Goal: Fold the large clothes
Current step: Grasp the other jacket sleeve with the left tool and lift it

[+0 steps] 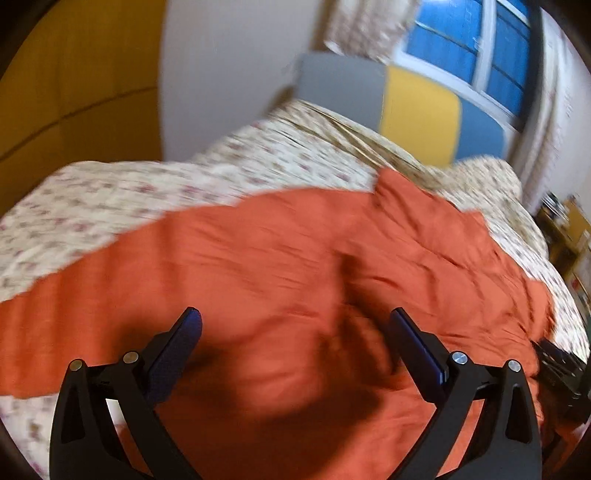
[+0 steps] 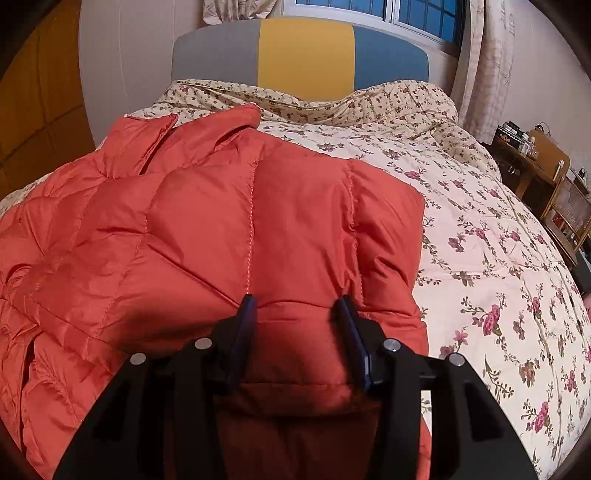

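orange puffer jacket [image 2: 221, 221] bulges between the right gripper [image 2: 297, 308] jaws.

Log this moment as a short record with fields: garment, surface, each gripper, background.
garment: orange quilted puffer jacket, spread out and partly folded
surface: bed with floral quilt
left gripper: jaws wide apart above the jacket, nothing between the pads; view blurred
right gripper: jaws partly open, a puffy fold of the jacket between the fingers; a grip cannot be told
background: headboard in grey, yellow and blue panels; window behind it; wooden shelves at right
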Demonstrator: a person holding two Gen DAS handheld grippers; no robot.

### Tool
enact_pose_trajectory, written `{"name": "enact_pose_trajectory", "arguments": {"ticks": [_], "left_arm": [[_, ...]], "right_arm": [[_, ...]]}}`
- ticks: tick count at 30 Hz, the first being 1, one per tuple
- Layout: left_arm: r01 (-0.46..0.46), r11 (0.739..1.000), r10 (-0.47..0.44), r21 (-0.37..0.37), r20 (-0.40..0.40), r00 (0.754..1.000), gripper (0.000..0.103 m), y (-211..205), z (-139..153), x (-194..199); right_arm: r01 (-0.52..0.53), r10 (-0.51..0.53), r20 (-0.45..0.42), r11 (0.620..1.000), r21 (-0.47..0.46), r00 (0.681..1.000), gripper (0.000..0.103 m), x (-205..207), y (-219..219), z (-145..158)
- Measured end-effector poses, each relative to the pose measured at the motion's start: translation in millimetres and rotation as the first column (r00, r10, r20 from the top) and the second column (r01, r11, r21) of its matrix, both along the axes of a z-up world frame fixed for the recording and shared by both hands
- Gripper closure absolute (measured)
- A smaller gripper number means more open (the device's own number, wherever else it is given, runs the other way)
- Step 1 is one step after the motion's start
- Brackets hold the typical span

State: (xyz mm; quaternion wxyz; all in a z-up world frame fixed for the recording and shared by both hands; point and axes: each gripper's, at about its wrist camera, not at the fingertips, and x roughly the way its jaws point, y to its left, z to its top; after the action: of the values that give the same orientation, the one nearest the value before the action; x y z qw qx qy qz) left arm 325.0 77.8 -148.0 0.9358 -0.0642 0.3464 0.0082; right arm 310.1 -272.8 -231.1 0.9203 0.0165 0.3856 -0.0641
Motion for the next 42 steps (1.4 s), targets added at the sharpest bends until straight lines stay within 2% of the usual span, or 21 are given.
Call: {"name": "enact_pose_trajectory", "arguments": {"ticks": [4,7,10,13,19,25,26,27,28,30,31,32,33,34,35,37,39,41,42], "left_arm": [[-0.094,0.995,0.094,0.011,-0.018,0.995,0.003,51.4,0.5,-19.5],[-0.196,0.981,0.196,0.007,-0.05,0.979,0.003,87.0,-6.2,-33.6],[-0.317,0.948,0.313,-0.04,-0.077,0.947,0.003,124.1,-15.1,-59.4],[-0.417,0.899,0.404,-0.135,-0.115,0.907,0.003,155.7,-27.0,-88.3],[-0.53,0.812,0.513,-0.243,-0.135,0.848,0.003,185.6,-41.1,-128.8],[-0.583,0.708,0.586,-0.398,-0.129,0.8,0.003,219.7,-45.8,-134.6],[-0.599,0.664,0.613,-0.448,-0.133,0.779,0.003,231.0,-47.8,-135.1],[-0.607,0.634,0.632,-0.479,-0.131,0.764,0.003,236.8,-48.7,-135.1],[-0.614,0.585,0.663,-0.53,-0.124,0.739,0.003,246.8,-50.3,-137.0],[-0.626,0.533,0.692,-0.569,-0.132,0.71,0.003,260.0,-51.1,-135.9],[-0.637,0.521,0.702,-0.568,-0.139,0.698,0.004,264.8,-49.6,-132.0],[-0.65,0.516,0.711,-0.558,-0.144,0.688,0.007,267.7,-47.9,-128.7],[-0.668,0.512,0.723,-0.54,-0.149,0.675,0.019,269.9,-46.7,-125.8],[-0.69,0.507,0.736,-0.516,-0.158,0.659,0.035,271.5,-46.7,-123.4],[-0.715,0.502,0.746,-0.486,-0.174,0.642,0.039,272.7,-47.3,-119.7],[-0.733,0.505,0.759,-0.456,-0.17,0.629,0.056,273.2,-45.9,-117.3],[-0.729,0.523,0.759,-0.442,-0.148,0.635,0.067,269.1,-39.2,-116.0],[-0.715,0.553,0.762,-0.428,-0.089,0.642,0.068,262.1,-28.2,-115.2],[-0.708,0.574,0.758,-0.412,-0.058,0.649,0.072,255.3,-21.1,-113.2]], "right_arm": [[0.0,0.0,0.0,1.0,0.001,1.0,0.056,0.1,-0.1,0.2],[0.0,0.0,0.0,1.0,-0.001,1.0,0.056,0.2,0.3,0.1],[0.0,0.0,0.001,1.0,-0.001,1.0,0.056,-0.4,0.4,0.0],[0.0,0.0,0.001,1.0,0.001,1.0,0.056,0.1,-0.8,0.0],[0.001,-0.001,0.001,1.0,-0.001,1.0,0.056,-0.2,-0.4,0.0],[0.002,-0.002,0.002,1.0,0.0,1.0,0.055,0.7,-1.6,0.1],[0.002,-0.002,0.002,1.0,0.001,1.0,0.055,1.1,-2.2,0.5],[0.002,-0.002,0.002,1.0,0.001,1.0,0.055,0.7,-2.0,0.5],[0.002,-0.002,0.002,1.0,0.001,1.0,0.055,0.8,-2.1,0.5],[0.002,-0.002,0.003,1.0,0.002,1.0,0.055,1.4,-2.7,1.1],[0.002,-0.002,0.003,1.0,0.002,1.0,0.055,2.0,-3.0,1.3],[0.003,-0.003,0.003,1.0,0.002,1.0,0.055,1.5,-2.5,1.2],[0.003,-0.003,0.003,1.0,0.002,1.0,0.054,1.6,-2.4,1.2],[0.003,-0.003,0.002,1.0,0.001,1.0,0.054,2.3,-3.1,1.3],[0.003,-0.003,0.002,1.0,0.001,1.0,0.054,1.3,-2.3,1.1],[0.003,-0.003,0.003,1.0,0.0,1.0,0.054,1.8,-3.3,1.0],[0.003,-0.003,0.003,1.0,0.001,1.0,0.054,1.0,-2.3,0.7],[0.003,-0.003,0.003,1.0,0.0,1.0,0.054,2.0,-3.7,1.1],[0.004,-0.004,0.003,1.0,0.0,1.0,0.054,1.7,-2.9,1.4]]}}
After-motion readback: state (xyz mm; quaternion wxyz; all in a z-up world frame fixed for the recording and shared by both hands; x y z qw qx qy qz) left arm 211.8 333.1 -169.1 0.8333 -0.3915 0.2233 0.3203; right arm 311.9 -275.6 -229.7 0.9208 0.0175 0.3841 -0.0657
